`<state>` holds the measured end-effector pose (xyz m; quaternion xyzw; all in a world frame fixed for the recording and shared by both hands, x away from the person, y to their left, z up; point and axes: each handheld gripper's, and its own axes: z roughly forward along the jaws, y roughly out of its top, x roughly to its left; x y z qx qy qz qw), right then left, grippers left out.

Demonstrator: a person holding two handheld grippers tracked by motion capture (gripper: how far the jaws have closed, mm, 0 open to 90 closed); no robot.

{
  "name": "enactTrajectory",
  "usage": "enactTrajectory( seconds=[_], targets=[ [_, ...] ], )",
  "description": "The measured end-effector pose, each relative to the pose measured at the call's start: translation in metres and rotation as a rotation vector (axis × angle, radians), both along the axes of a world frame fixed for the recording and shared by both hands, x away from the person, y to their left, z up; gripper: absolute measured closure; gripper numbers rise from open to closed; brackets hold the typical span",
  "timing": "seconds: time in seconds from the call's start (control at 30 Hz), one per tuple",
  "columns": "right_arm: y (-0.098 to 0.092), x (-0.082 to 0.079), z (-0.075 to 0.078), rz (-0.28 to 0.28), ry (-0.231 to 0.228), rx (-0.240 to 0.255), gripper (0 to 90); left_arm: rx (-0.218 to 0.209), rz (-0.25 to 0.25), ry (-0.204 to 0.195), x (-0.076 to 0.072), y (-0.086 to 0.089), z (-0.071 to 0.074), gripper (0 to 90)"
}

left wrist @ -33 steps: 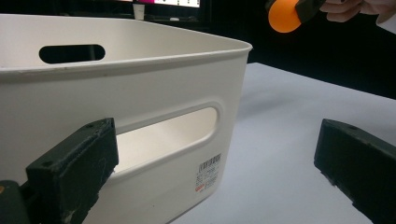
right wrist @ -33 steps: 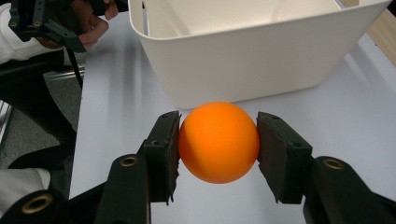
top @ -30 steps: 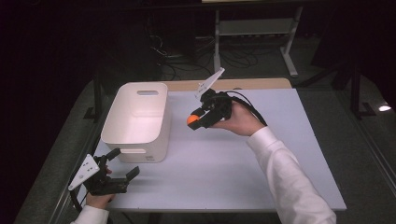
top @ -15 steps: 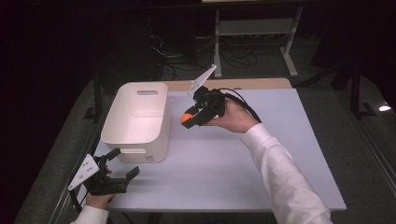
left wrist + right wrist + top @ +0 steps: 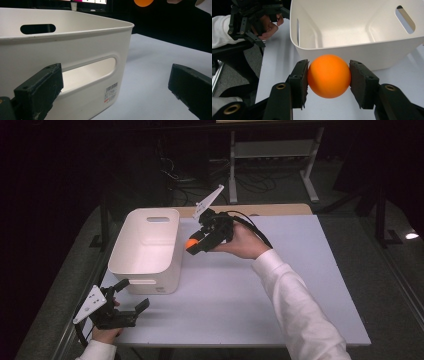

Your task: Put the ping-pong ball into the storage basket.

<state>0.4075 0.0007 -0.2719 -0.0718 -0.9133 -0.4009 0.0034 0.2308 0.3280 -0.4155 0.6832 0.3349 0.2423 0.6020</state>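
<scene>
1. Orange ball (image 5: 329,75) is clamped between the jaws of the right gripper (image 5: 196,243), just beside the white bin's (image 5: 131,266) rim.
2. Left gripper (image 5: 125,307) is held at the bin's near end, jaws apart, nothing gripped.

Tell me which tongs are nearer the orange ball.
Right. The right tongs are clamped on the ball, beside the white bin. The left tongs sit open at the table's near corner.
</scene>
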Motion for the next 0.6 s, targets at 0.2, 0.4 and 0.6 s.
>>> enactTrajectory(
  seconds=[0.2, 0.4, 0.6],
  targets=[
    [0.010, -0.001, -0.001, 0.018, -0.001, 0.003, 49.9, 0.001, -0.001, 0.000, 0.000, 0.000, 0.000, 0.0],
    [0.019, -0.001, 0.003, 0.031, -0.003, 0.010, 49.9, 0.001, -0.001, 0.001, 0.000, 0.000, 0.000, 0.0],
    [0.029, 0.000, 0.005, 0.042, -0.007, 0.002, 49.9, 0.000, 0.000, 0.003, 0.000, 0.000, 0.000, 0.0]
  ],
)
